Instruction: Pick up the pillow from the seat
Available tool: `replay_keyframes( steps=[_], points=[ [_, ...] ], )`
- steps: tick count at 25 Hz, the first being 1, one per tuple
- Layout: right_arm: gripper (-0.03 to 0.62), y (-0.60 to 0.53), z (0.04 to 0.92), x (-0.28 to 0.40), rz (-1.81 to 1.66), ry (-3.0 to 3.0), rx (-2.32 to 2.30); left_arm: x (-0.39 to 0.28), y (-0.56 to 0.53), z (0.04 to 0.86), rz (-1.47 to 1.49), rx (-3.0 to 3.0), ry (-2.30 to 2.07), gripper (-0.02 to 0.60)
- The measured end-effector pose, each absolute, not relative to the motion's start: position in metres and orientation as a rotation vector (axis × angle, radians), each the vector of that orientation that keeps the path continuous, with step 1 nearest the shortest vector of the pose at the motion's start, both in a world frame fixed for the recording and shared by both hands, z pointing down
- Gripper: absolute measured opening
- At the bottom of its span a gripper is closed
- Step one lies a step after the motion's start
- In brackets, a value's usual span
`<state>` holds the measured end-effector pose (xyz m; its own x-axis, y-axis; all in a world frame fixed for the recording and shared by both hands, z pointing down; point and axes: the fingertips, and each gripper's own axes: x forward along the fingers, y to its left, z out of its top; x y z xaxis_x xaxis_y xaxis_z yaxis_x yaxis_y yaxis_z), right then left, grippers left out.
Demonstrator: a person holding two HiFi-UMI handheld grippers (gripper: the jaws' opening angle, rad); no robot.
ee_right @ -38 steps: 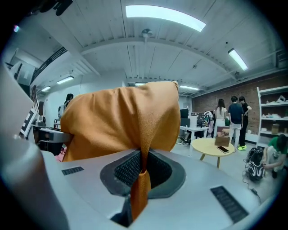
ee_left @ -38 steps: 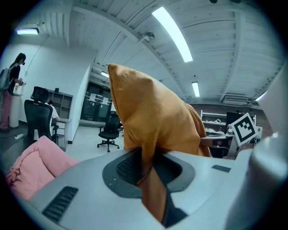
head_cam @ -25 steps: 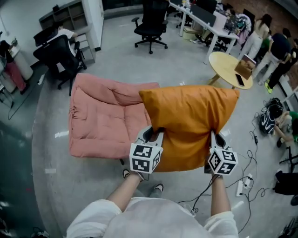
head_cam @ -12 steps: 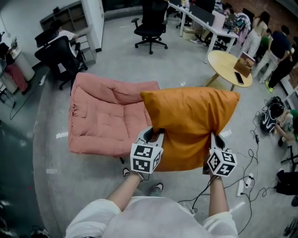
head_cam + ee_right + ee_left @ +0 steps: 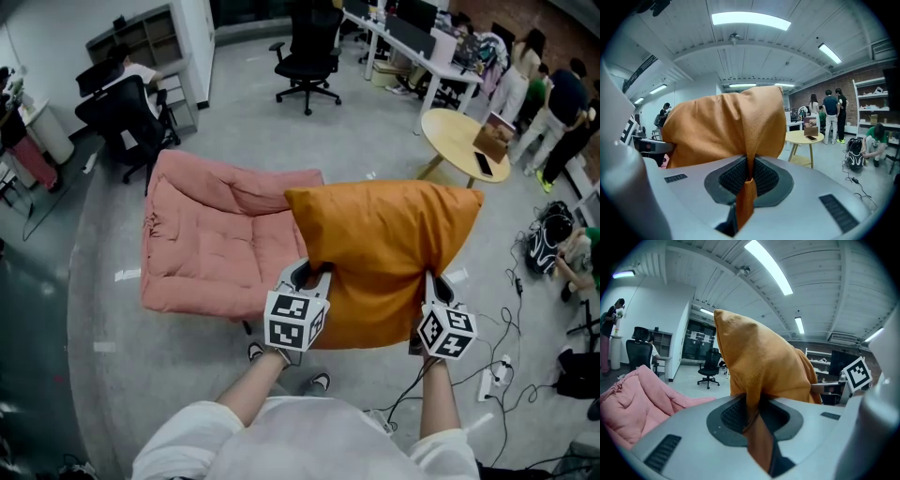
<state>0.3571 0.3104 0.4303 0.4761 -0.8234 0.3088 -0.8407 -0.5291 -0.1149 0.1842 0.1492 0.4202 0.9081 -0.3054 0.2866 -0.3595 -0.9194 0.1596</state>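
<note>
An orange pillow (image 5: 380,253) hangs in the air in front of me, held by its near corners. My left gripper (image 5: 309,275) is shut on the pillow's lower left corner, with the orange cloth (image 5: 754,427) pinched between the pads. On the lower right corner my right gripper (image 5: 433,278) is shut, a thin fold of the pillow (image 5: 749,183) squeezed between its pads. The pillow (image 5: 759,366) (image 5: 726,126) fills much of both gripper views. The pink padded seat (image 5: 211,244) lies on the floor to the left, below the pillow.
A round wooden table (image 5: 463,141) with a phone stands at the right rear. Black office chairs (image 5: 307,47) (image 5: 122,112) stand behind and to the left. People (image 5: 553,103) gather at the far right. Cables and a power strip (image 5: 487,375) lie on the floor to my right.
The pillow and both grippers keep nearly the same place. The view has drifted slightly, nothing was let go.
</note>
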Motion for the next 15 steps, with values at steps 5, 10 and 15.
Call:
replay_keyframes(
  steps=[5, 10, 15],
  points=[
    [0.038, 0.3101, 0.4287, 0.3576, 0.505, -1.498, 2.647, 0.1838, 0.1496, 0.4205, 0.375, 2.855, -0.511, 0.080],
    [0.038, 0.3098, 0.4281, 0.3564, 0.501, -1.498, 2.641, 0.1820, 0.1494, 0.4217, 0.371, 2.848, -0.514, 0.080],
    [0.038, 0.3068, 0.4270, 0.3520, 0.490, -1.501, 2.638, 0.1769, 0.1468, 0.4214, 0.362, 2.847, -0.522, 0.080]
  ],
)
